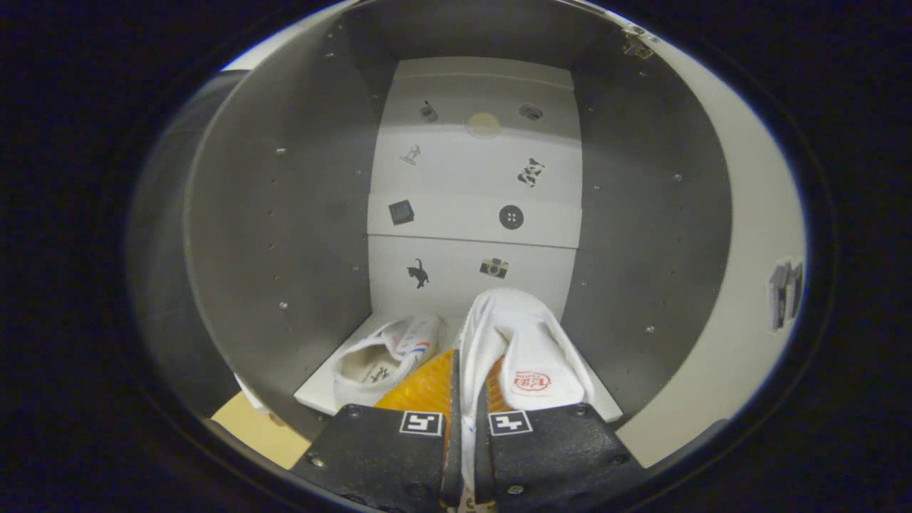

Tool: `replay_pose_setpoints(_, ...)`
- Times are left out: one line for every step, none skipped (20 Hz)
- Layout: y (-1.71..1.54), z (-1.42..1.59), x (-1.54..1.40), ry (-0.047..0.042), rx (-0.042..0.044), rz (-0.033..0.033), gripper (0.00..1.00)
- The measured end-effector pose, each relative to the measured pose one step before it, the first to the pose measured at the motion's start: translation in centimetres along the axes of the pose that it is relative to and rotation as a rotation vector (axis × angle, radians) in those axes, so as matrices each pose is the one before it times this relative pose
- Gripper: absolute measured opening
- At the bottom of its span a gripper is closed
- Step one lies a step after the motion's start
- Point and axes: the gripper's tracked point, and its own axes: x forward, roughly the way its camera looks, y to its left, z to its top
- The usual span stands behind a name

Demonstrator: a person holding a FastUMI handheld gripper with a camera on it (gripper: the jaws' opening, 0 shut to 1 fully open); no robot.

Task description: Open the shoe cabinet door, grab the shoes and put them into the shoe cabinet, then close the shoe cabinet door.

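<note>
White shoe [527, 356] pinched between fingers [427, 388], inside cabinet [285, 214]

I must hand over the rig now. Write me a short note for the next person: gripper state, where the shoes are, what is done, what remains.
Gripper: shut on the side wall of the second shoe, held just above the cabinet's bottom shelf.
First shoe: already on that shelf, to the left of the fingers.
Shoe cabinet: open, the gripper is reaching inside.
Done: door opened, first shoe placed.
Left: set the second shoe down beside the first, open the fingers, draw back, close the door.
</note>
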Motion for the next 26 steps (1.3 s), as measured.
replay_pose_setpoints(-0.108,0.302,1.283,0.00673,-0.00487,-0.00453,0.11)
replay_pose_setpoints(-0.141,0.218,1.304,0.00450,-0.00535,-0.00827,0.11)
replay_pose_setpoints(-0.172,0.088,1.109,0.00800,-0.01756,-0.00793,0.11)
replay_pose_setpoints(-0.070,0.054,1.228,0.00362,-0.00732,-0.00377,0.10)
replay_pose_setpoints(0.003,-0.301,1.258,0.01548,-0.00304,0.00146,0.11)
replay_pose_setpoints(0.013,-0.503,0.983,0.02782,0.00420,0.00354,0.11)
replay_pose_setpoints(-0.028,-0.343,0.922,0.02106,0.00951,0.00288,0.11)
replay_pose_setpoints(-0.057,-0.421,0.867,0.02026,0.00717,0.00186,0.10)
replay_pose_setpoints(-0.169,-0.316,0.662,0.01597,0.00016,-0.00061,0.10)
replay_pose_setpoints(0.008,-0.333,0.557,0.01196,-0.00440,0.00041,0.11)
replay_pose_setpoints(0.109,-0.202,0.327,0.01382,-0.00323,0.00411,0.11)
replay_pose_setpoints(0.131,-0.212,0.147,0.00753,-0.00353,0.00282,0.11)
replay_pose_setpoints(0.139,-0.075,0.185,0.00578,-0.00685,0.00310,0.11)
replay_pose_setpoints(0.296,-0.364,0.323,0.01898,0.00133,0.00862,0.11)
replay_pose_setpoints(0.373,-0.455,0.296,0.02629,0.01267,0.01556,0.11)
replay_pose_setpoints(0.444,-0.513,0.349,0.03440,0.02211,0.01526,0.11)
replay_pose_setpoints(0.269,-0.499,0.401,0.03325,0.02709,0.01418,0.11)
replay_pose_setpoints(0.284,-0.185,-0.012,0.02123,0.03236,0.01027,0.11)
replay_pose_setpoints(-0.289,0.201,0.228,-0.00308,0.01014,-0.00974,0.11)
replay_pose_setpoints(0.156,-0.180,-0.071,0.01062,0.02238,0.00800,0.11)
replay_pose_setpoints(0.050,0.017,-0.035,-0.00037,0.01473,-0.00319,0.11)
replay_pose_setpoints(-0.080,-0.037,0.014,0.00598,0.00495,-0.00216,0.11)
replay_pose_setpoints(-0.178,0.011,-0.108,0.00335,-0.00093,-0.01115,0.11)
replay_pose_setpoints(-0.137,-0.005,-0.076,-0.00247,-0.00024,-0.00522,0.13)
replay_pose_setpoints(-0.195,-0.246,-0.392,0.00597,0.00461,-0.01017,0.18)
replay_pose_setpoints(-0.288,0.121,-0.187,-0.00893,0.00895,-0.00820,0.23)
